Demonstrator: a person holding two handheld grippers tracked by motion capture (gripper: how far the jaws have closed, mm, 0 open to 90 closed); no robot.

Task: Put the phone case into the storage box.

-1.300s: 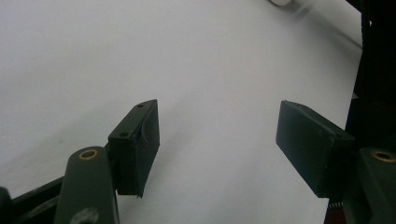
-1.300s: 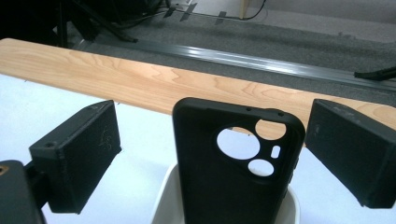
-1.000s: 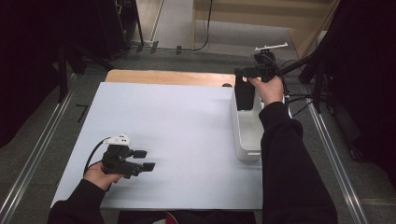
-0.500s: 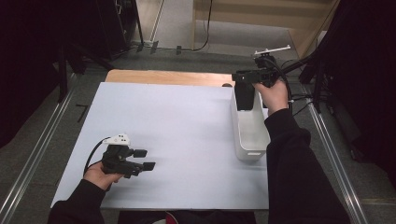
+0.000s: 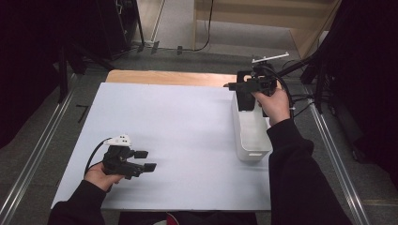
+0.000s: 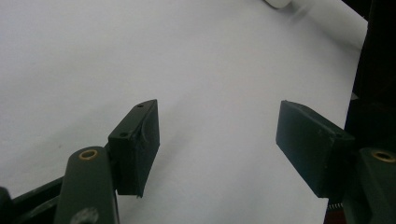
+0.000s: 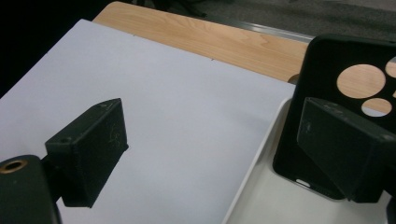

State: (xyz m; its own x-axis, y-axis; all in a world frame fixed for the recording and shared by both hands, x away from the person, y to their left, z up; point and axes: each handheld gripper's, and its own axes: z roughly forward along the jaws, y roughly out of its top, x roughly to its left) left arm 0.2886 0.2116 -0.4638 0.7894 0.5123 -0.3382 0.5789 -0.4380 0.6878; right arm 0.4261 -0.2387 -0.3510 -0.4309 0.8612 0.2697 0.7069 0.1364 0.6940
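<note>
The white bin (image 5: 251,136) at the right side of the table (image 5: 178,136) serves here as the landmark. At the far end of the white bin stands a black phone case (image 7: 345,93), upright or slightly leaning; its lower edge rests on the bin floor, and its upper part rises above the rim. The right gripper (image 5: 241,91) is at this far end too. Its jaws stand wide apart: one jaw is outside the bin, over the white table surface, and the other is in front of the case. In the right gripper view it is not possible to tell whether this jaw touches the case or is only close to it. Nothing is clamped.

The main risk, as a judgement, is that the case falls. It is thin and stands on a narrow edge, so a small push from the near jaw could tip it flat into the bin or against the wall, and then it would be harder to take. If the jaws close as they are now, the bin wall would come between them together with the case, and the light bin could be lifted or dragged.

The case is matte black, with one large round cut-out and smaller ones beside it for the camera; the wooden table edge (image 7: 210,42) shows through them. It looks soft and flexible.

The left gripper (image 5: 141,161) is well apart from the bin, low over the near left part of the table, with jaws open and empty.
</note>
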